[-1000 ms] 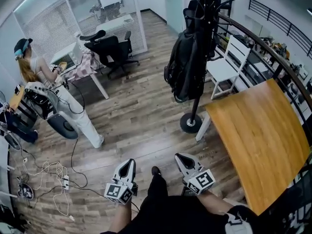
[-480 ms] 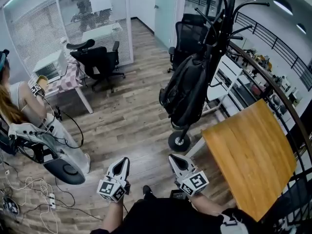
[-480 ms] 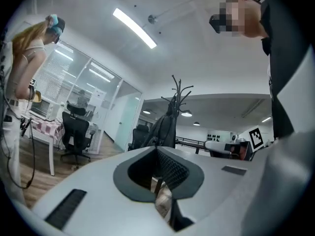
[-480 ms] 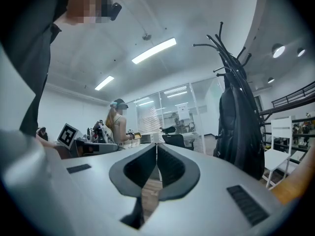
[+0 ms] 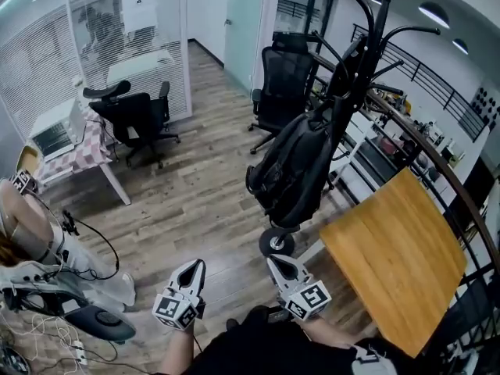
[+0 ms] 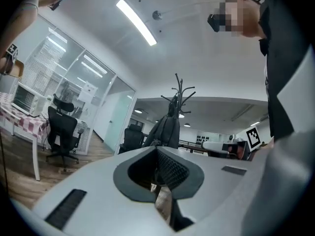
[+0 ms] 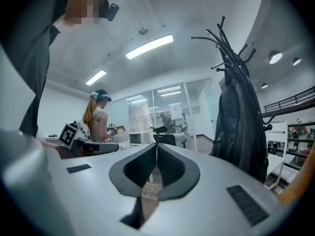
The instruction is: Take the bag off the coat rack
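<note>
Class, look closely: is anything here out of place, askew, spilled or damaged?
Only loose cables sprawled on the floor at lower left look untidy. The bag hangs normally on the coat rack; nothing looks spilled or broken.

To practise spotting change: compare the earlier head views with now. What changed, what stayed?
The person has stepped closer to the coat rack, so the bag looks nearer. Nothing was grasped. The left tool and right tool stay shut and empty; the bag still hangs there.
</note>
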`<action>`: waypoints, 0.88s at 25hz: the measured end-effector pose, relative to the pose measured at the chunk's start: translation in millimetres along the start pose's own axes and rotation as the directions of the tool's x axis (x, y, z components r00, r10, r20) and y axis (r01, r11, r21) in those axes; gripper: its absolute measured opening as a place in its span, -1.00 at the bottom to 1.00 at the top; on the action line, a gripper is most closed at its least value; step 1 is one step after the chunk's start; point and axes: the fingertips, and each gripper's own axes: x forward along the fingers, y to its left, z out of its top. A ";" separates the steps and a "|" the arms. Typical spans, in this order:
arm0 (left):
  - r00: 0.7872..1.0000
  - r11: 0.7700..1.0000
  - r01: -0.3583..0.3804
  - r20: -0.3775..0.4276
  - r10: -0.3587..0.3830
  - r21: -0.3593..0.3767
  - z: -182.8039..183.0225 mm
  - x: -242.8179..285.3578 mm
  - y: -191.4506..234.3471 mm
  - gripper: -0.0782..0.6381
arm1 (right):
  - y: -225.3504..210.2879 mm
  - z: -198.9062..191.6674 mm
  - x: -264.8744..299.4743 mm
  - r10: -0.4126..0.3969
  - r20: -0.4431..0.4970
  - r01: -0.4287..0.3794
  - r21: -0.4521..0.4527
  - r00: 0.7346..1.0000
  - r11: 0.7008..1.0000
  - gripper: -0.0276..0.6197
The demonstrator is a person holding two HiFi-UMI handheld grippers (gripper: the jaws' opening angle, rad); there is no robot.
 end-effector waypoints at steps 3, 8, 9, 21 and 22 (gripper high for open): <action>0.999 0.999 0.042 -0.003 -0.042 -0.004 -0.1 16.9 9.0 -0.74 | -13.5 -1.7 18.7 -0.005 -0.010 0.005 -0.008 1.000 1.000 -0.81; 0.999 0.999 0.048 -0.007 -0.048 0.001 4.6 44.7 36.0 -0.74 | -38.3 1.1 53.4 -0.006 0.011 0.006 -0.013 1.000 1.000 -0.81; 0.999 0.999 0.048 -0.006 -0.048 0.006 6.1 51.7 43.7 -0.74 | -44.2 1.6 62.0 -0.008 0.019 0.008 -0.014 1.000 1.000 -0.81; 0.985 0.980 0.170 0.020 -0.173 0.100 88.2 178.1 125.6 -0.74 | -125.5 45.6 165.3 -0.063 0.146 0.065 -0.009 0.987 0.998 -0.81; 0.985 0.979 0.170 0.018 -0.173 0.114 94.5 188.5 133.3 -0.74 | -131.6 50.0 170.4 -0.066 0.154 0.070 -0.016 0.986 0.997 -0.81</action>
